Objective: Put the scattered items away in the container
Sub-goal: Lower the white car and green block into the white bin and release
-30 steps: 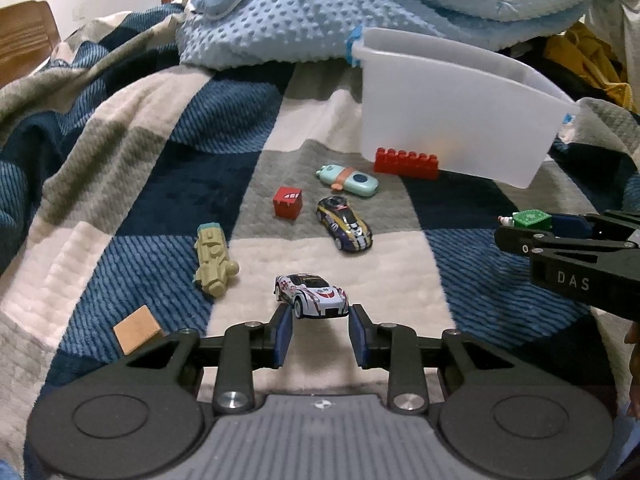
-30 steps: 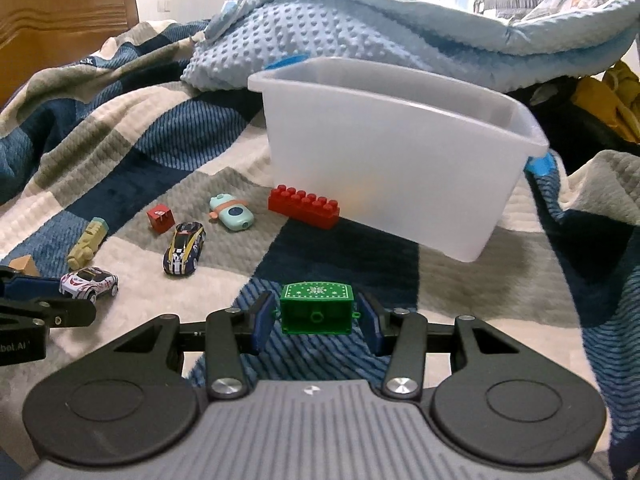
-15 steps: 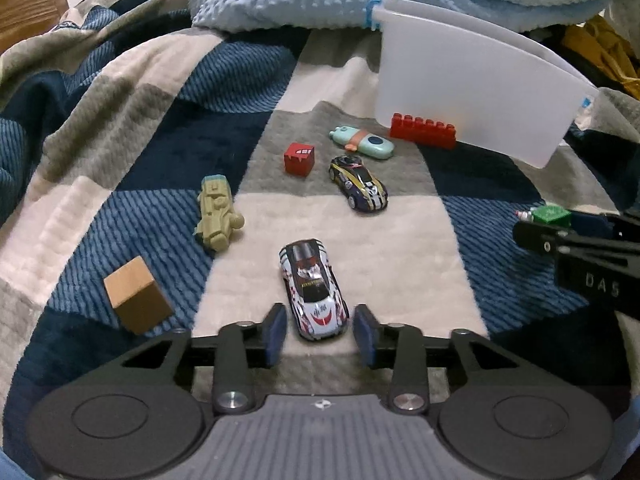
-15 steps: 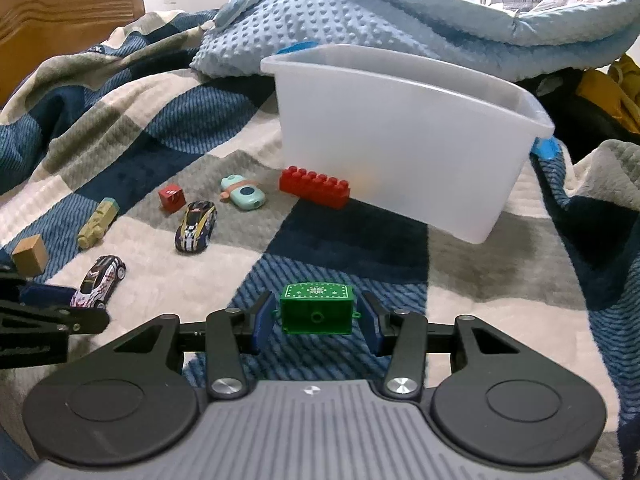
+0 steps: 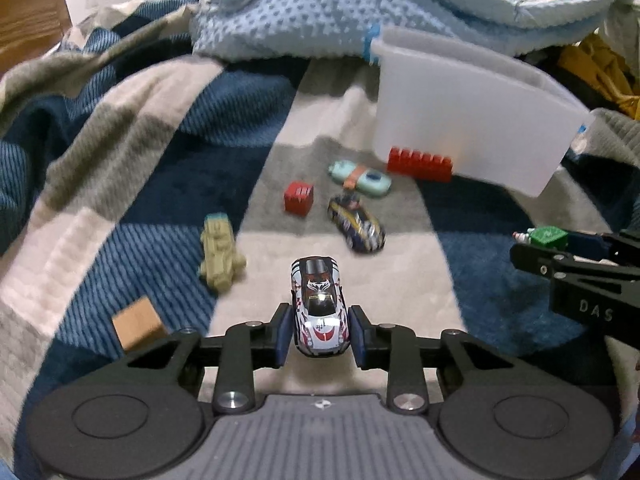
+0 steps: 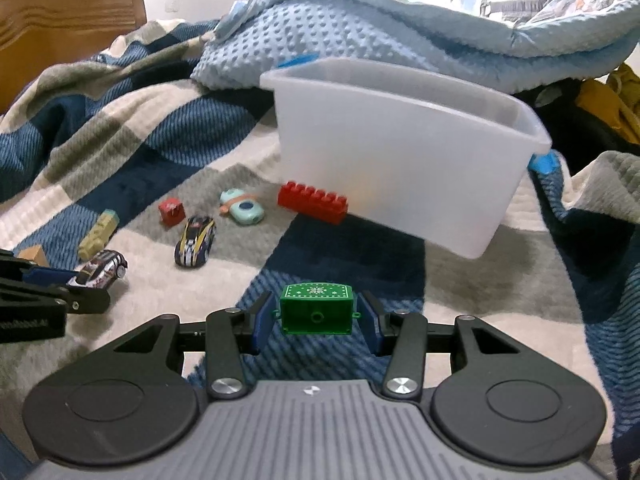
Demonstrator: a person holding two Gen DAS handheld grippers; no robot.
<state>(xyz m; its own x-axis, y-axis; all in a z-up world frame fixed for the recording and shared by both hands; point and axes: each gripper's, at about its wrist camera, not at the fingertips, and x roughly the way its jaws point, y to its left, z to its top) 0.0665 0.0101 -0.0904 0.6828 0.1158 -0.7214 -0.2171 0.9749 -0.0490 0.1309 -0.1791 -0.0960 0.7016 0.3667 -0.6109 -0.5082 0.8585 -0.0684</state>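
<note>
While both claws carry toys, the bin waits ahead on the plaid blanket.

Left gripper (image 5: pixel 319 331) pinches the white toy car (image 5: pixel 319 307) across its flanks; probably light, hard and slick, so a side grip suits it. Right gripper (image 6: pixel 316 317) is pressed against the ends of the green toy chest (image 6: pixel 317 309), rigid and light, short of the translucent container (image 6: pixel 404 168).

Checked blanket (image 6: pixel 120 128): ribbed plush cloth, matt. Pale-blue throw (image 6: pixel 320 36) far: dimpled soft fleece. Container (image 6: pixel 400 152): frosted translucent plastic, smooth. White toy car (image 5: pixel 319 306): glossy painted shell. Green chest (image 6: pixel 317 309): shiny plastic. Red brick (image 6: pixel 313 202): studded plastic, slight sheen. Block (image 5: pixel 138 322) near left: bare matt wood. Headboard (image 6: pixel 68 24) far left: varnished wood. Gripper bodies: matt black plastic, metal screws.
</note>
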